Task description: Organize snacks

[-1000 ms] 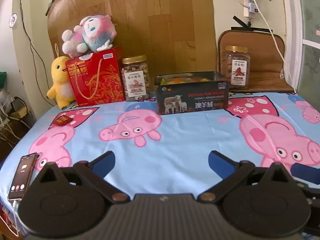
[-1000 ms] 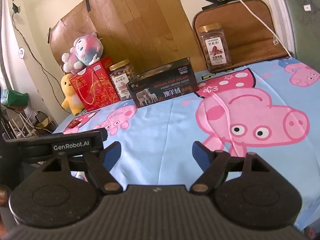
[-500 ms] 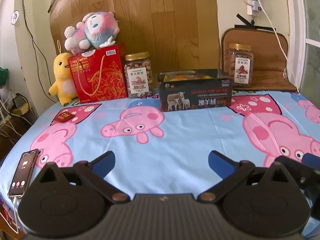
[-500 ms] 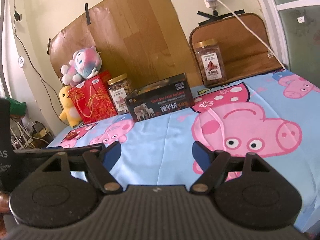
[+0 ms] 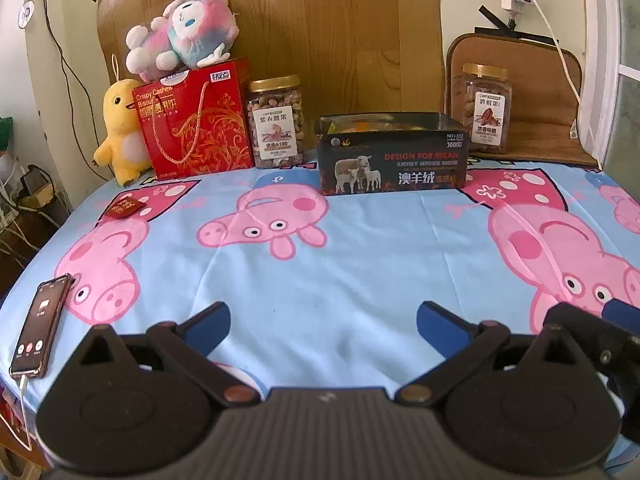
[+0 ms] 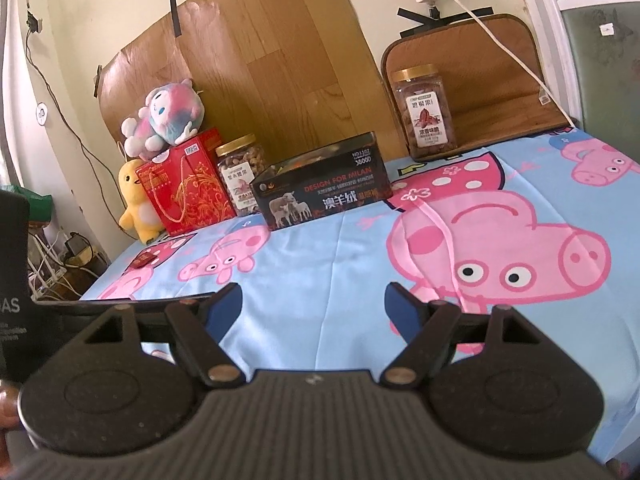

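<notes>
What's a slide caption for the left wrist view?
Open left gripper over the cartoon-pig tablecloth, facing a dark box, two nut jars, a red gift bag, plush toys and a phone.

Left view: sitting low at the near table (image 5: 320, 280) edge, looking straight across and slightly down at the far wall.
Right view: sitting just to the right, facing across and leftward.
Nearness: both staying well back from the box (image 5: 392, 160) (image 6: 324, 196).
Shared: both showing the box, jars, red bag (image 5: 192, 120) (image 6: 188, 184), toys.
</notes>
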The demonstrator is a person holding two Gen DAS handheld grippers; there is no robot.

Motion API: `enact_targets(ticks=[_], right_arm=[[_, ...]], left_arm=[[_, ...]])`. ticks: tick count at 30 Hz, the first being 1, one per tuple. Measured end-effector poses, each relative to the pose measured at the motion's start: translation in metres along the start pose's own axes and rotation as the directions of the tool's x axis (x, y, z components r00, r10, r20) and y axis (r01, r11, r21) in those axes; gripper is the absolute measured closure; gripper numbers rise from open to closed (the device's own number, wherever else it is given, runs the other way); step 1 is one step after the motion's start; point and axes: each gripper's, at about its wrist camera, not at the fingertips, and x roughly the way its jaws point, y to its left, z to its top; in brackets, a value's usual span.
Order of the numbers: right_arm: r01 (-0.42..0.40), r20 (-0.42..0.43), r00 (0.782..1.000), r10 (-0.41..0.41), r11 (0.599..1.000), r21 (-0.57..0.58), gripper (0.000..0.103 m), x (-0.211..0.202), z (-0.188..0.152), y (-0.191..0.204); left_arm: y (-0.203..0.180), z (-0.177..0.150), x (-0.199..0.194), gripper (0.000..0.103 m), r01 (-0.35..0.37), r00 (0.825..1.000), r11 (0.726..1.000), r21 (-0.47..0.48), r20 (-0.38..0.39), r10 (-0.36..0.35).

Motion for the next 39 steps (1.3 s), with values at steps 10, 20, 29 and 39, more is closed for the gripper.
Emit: enact_targets(ticks=[10,20,29,39], right_arm=[[0.000,-0.015,1.000,0.000,1.000,0.000,0.023,0.0035,-0.0006,-0.0007],[-0.001,-0.018,1.000,0.001,1.000,-0.001,0.023,0.0035,-0.0009,-0.0007],[0.001,-0.021,1.000,-0.001,1.000,-0.007,0.023,0.0046,-0.0016,-0.0012],[0.004,-0.020,1.000,-0.004,1.000,-0.011,0.023,0.0053,-0.0013,-0.0011]], left_arm=[[0.0015,0.0001,0.0034,0.000,-0.002,1.000,1.000,-0.005,-0.016,0.001],[0.0015,-0.0005,0.0058,0.000,-0.002,1.000,1.000,-0.007,-0.028,0.001],[0.0040,-0.0002,0.0048,0.000,0.008,1.000,1.000,-0.014,-0.025,-0.008],[0.0059,-0.0001,0.0044,0.000,0.016,1.000,1.000,-0.018,-0.024,-0.017]])
